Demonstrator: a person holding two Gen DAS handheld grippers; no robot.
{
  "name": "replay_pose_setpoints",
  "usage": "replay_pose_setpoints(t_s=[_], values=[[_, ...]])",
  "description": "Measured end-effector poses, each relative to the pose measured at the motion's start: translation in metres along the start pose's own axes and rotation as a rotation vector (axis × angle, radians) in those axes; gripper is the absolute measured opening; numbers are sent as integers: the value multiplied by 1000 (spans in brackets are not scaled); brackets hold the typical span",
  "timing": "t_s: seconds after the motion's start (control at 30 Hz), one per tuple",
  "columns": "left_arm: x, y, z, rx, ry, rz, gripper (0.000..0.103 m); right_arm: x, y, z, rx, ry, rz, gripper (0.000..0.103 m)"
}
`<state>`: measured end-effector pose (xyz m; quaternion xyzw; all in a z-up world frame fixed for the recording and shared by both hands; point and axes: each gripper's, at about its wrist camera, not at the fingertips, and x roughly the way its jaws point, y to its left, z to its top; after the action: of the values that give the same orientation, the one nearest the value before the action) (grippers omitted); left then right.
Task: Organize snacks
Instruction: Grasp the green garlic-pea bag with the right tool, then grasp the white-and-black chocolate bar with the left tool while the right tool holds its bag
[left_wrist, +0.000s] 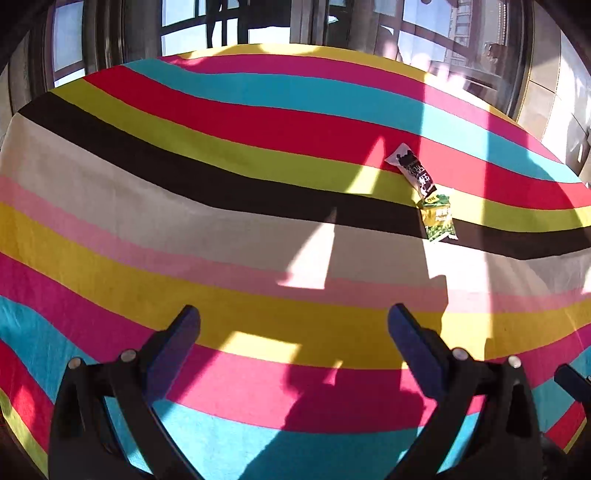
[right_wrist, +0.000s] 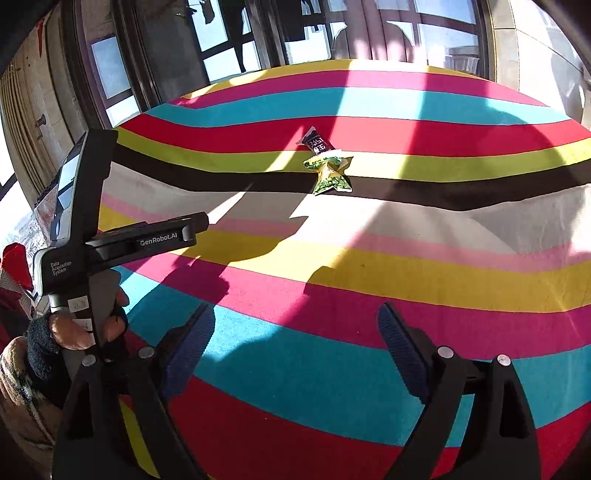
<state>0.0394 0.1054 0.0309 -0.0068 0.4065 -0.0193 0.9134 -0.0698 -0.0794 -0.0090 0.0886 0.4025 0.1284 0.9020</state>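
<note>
Sunlit striped cloth covers the table, with two snack packets lying end to end: a black-and-white packet at 1 o'clock in the left wrist view and a green packet touching its near end. Left gripper and right gripper both gape empty, well short. Grabbing one packet could drag its touching neighbour askew.

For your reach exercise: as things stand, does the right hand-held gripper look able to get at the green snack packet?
Probably yes. The right hand-held gripper is open and empty, and only bare striped cloth lies between it and the green packet. The black packet touches its far end, not the near side.
</note>
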Motion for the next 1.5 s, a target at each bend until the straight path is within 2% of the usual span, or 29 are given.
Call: replay_pose_setpoints(t_s=[0.1, 0.23, 0.43, 0.6, 0.63, 0.67, 0.7, 0.73, 0.8, 0.87, 1.03, 1.13, 1.33, 1.5], values=[[10, -6, 3, 8, 17, -43, 102, 24, -17, 27, 20, -2, -23, 87], [6, 6, -3, -51, -6, -123, 101, 67, -25, 66, 30, 7, -39, 87], [17, 2, -2, -42, 51, -99, 101, 128, -17, 119, -25, 44, -124, 86], [25, 4, -2, -57, 84, -101, 101, 167, -16, 136, -62, 109, -201, 84], [25, 4, -2, -55, 85, -100, 101, 173, -16, 136, -72, 124, -213, 82], [25, 4, -3, -54, 85, -102, 101, 178, -16, 135, -86, 144, -220, 74], [25, 5, -3, -54, 84, -103, 101, 177, -16, 135, -86, 132, -201, 71], [25, 5, -3, -53, 85, -105, 101, 177, -16, 135, -88, 135, -185, 62], [24, 5, -3, -49, 86, -106, 101, 173, -14, 132, -106, 131, -142, 38], [25, 4, -3, -47, 86, -106, 101, 162, -11, 126, -136, 99, -132, 32], [24, 4, -2, -47, 86, -106, 101, 114, -15, 103, -94, 14, -40, 30], [25, 3, -2, -41, 89, -101, 102, 84, -27, 83, -24, -6, 9, 29], [26, 0, -2, -20, 101, -86, 102, 51, -47, 52, 49, -26, 34, 30], [27, -2, -2, -9, 113, -72, 102, 51, -58, 38, 94, -30, 16, 30]])
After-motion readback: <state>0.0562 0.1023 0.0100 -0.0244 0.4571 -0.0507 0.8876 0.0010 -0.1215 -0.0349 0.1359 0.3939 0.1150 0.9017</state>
